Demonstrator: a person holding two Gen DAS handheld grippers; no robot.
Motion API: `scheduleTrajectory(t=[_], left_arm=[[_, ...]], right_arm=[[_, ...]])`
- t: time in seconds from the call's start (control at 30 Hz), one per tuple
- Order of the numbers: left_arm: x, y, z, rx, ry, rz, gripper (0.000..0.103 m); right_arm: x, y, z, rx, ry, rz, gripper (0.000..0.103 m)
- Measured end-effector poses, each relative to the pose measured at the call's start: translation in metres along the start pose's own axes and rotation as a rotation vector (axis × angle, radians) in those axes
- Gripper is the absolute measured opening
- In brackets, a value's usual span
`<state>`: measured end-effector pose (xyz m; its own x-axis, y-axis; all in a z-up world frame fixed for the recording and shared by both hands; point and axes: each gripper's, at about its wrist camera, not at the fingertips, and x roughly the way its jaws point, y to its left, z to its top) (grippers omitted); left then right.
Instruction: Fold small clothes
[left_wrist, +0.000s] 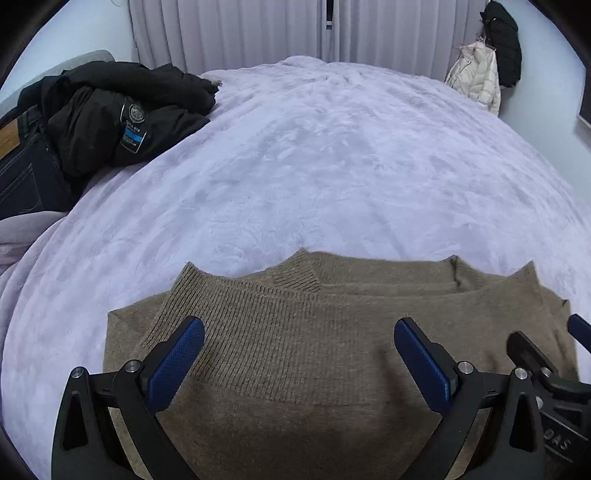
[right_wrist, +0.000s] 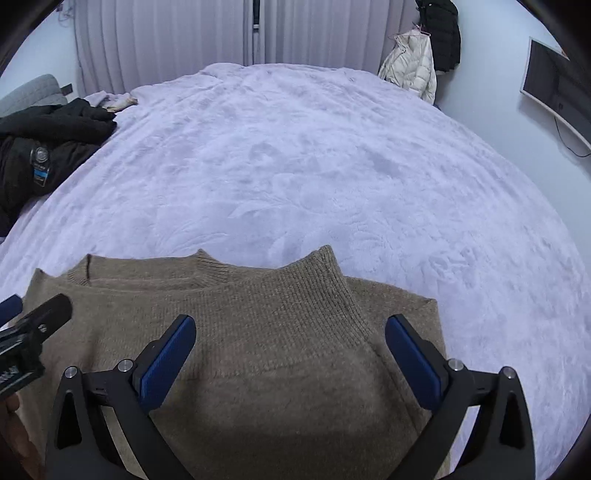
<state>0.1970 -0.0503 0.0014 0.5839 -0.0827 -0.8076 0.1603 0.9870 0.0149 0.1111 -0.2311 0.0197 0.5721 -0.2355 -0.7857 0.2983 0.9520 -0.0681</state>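
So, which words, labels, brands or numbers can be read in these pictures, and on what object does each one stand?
"DAS": embossed letters, seen upside down, on the right gripper's black body; possibly part of a longer word.
Round badge and blue patch on the black jacket: text too small to read.
Tan patch on the jeans: nothing legible.
Brown sweater, both open grippers' blue pads: no text.
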Motion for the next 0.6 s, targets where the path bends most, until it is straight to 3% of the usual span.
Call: scheduleTrajectory(t=[0.07,0.1,0.17,0.3,0.37,0.43,0.5,0.6], left_arm=[[0.025,0.017,-0.009,-0.041,0.084,0.038,0.103],[0.030,0.030,-0.015,-0.082,0.100,-0.005,0.103],[0.015,0.042,-0.020,-0.127,0.075,-0.020,0.103],[-0.026,0.050,-0.040,-0.149,0.027,-0.053,0.103],[-0.034,0.053,-0.052,-0.157,0.010,-0.028,0.103],[-0.029,0.059,-0.065,-0.162,0.031,0.046,0.103],[-0.022,0.066,-0.077,-0.158,0.046,0.032,0.103],[-0.036,0.070,-0.091,-0.104,0.024,0.038,0.103]], right_arm=[[0.010,0.005,-0.005,-0.040,0.042,-0.008,0.102],[0.016,0.004,-0.009,-0.051,0.069,-0.021,0.102],[0.030,-0.006,-0.016,-0.033,0.119,0.019,0.102],[0.005,-0.012,-0.013,0.013,0.063,0.007,0.102],[-0.007,-0.008,-0.017,0.029,0.024,0.028,0.102],[-0.005,0.009,-0.025,-0.014,0.053,0.045,0.102],[0.004,0.028,-0.037,-0.098,0.078,0.020,0.102],[0.003,0.029,-0.044,-0.125,0.038,0.013,0.102]])
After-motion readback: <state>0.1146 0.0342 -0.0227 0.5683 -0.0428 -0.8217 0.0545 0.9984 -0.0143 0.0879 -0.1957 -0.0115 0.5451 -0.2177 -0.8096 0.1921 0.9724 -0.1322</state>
